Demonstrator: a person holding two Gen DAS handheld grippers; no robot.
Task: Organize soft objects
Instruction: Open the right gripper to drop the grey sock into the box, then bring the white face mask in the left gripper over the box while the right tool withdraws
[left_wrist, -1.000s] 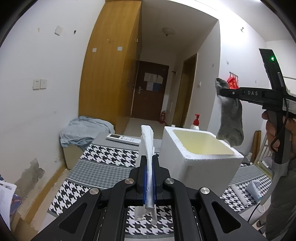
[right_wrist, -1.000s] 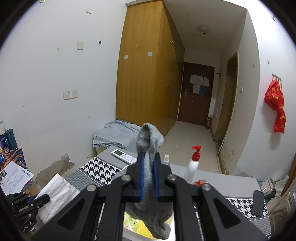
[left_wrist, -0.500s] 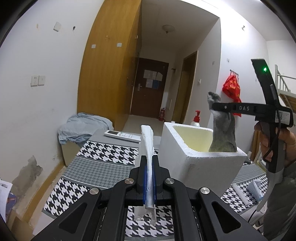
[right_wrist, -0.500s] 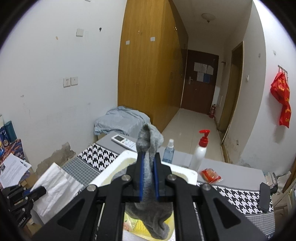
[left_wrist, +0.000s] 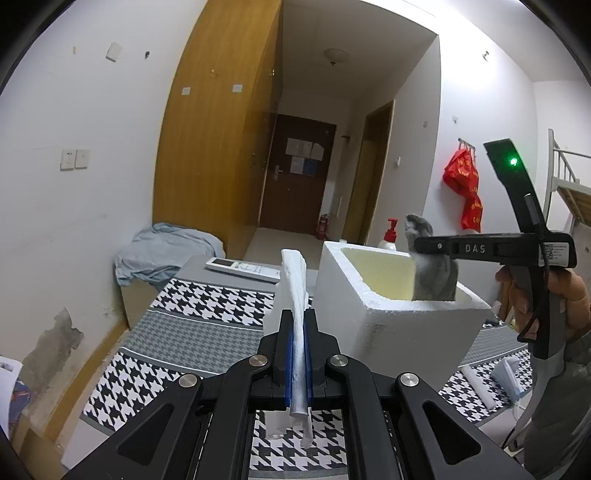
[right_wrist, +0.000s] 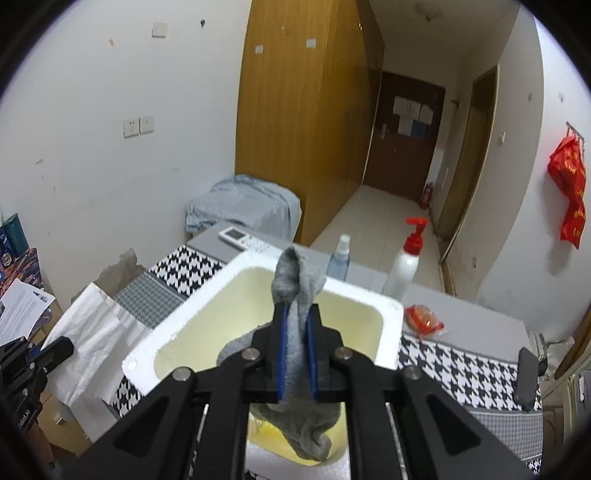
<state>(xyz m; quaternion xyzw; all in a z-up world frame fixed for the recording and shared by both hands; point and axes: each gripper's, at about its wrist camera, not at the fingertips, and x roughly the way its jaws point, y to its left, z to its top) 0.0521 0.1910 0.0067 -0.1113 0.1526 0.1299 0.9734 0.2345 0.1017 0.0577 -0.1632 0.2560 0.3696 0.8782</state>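
My right gripper (right_wrist: 295, 325) is shut on a grey sock (right_wrist: 295, 280) and holds it over the open white foam box (right_wrist: 147, 354); the sock's lower end hangs inside the box. In the left wrist view the sock (left_wrist: 432, 269) dips behind the box rim (left_wrist: 388, 306) under the right gripper (left_wrist: 417, 245). My left gripper (left_wrist: 298, 332) is shut on a white cloth (left_wrist: 293, 280), held above the houndstooth table left of the box. The cloth also shows in the right wrist view (right_wrist: 96, 332).
On the houndstooth table (left_wrist: 207, 295) lie a white remote (left_wrist: 243, 267), a red-pump bottle (right_wrist: 404, 266), a blue spray bottle (right_wrist: 339, 262), a red packet (right_wrist: 423, 321) and a dark phone (right_wrist: 524, 373). A blue-grey cloth (left_wrist: 162, 247) lies at the far left end.
My right gripper has lowered the grey sock from above the foam box down into its opening. My left gripper still holds the white cloth in about the same place.
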